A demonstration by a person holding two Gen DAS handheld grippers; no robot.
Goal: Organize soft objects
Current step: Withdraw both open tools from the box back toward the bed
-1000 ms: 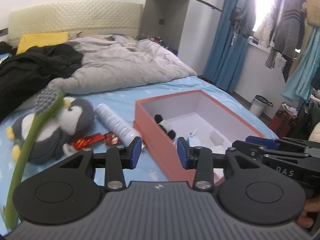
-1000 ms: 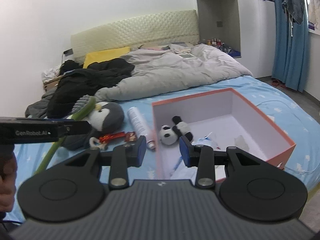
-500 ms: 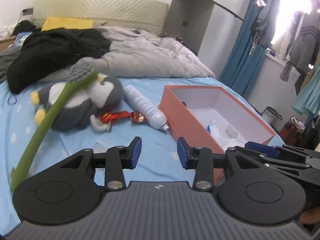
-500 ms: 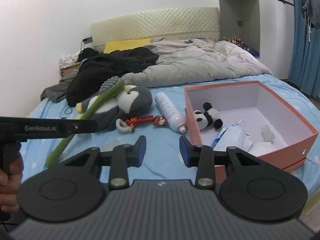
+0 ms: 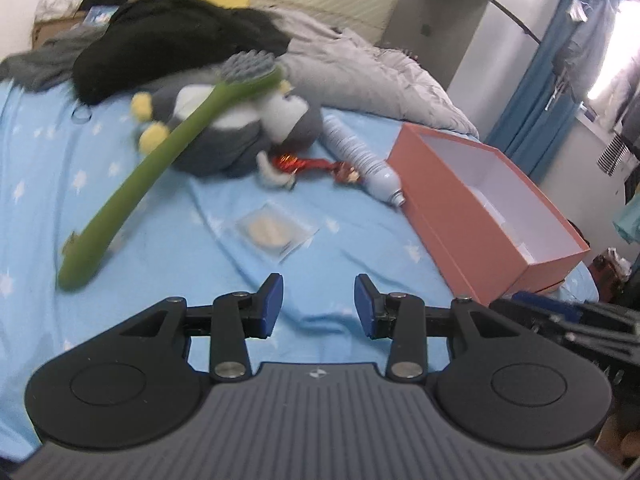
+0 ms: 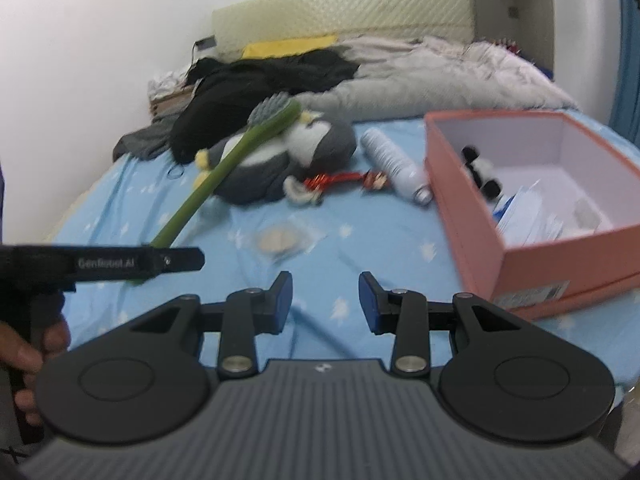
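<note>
A grey penguin plush [image 5: 236, 132] [image 6: 288, 160] lies on the blue bedsheet, with a long green brush [image 5: 160, 160] [image 6: 224, 172] leaning across it. A clear flat packet [image 5: 274, 230] [image 6: 280, 238] lies on the sheet ahead of both grippers. The orange box [image 5: 472, 216] [image 6: 532, 256] stands to the right; a small panda plush [image 6: 480, 172] and white papers lie inside. My left gripper [image 5: 318, 306] and right gripper [image 6: 325, 304] hover above the sheet, both open with nothing between their fingers.
A white bottle [image 5: 360, 156] [image 6: 396, 164] and a red wrapped item [image 5: 316, 164] [image 6: 340, 179] lie between penguin and box. Black clothes [image 5: 180, 36] and a grey duvet [image 6: 440, 76] fill the bed's far half. A hand [image 6: 24, 356] holds the left gripper's handle.
Both grippers have swung left and lower, from the box toward the open sheet. The clear packet has come into view ahead. The jaws have kept the same gap.
</note>
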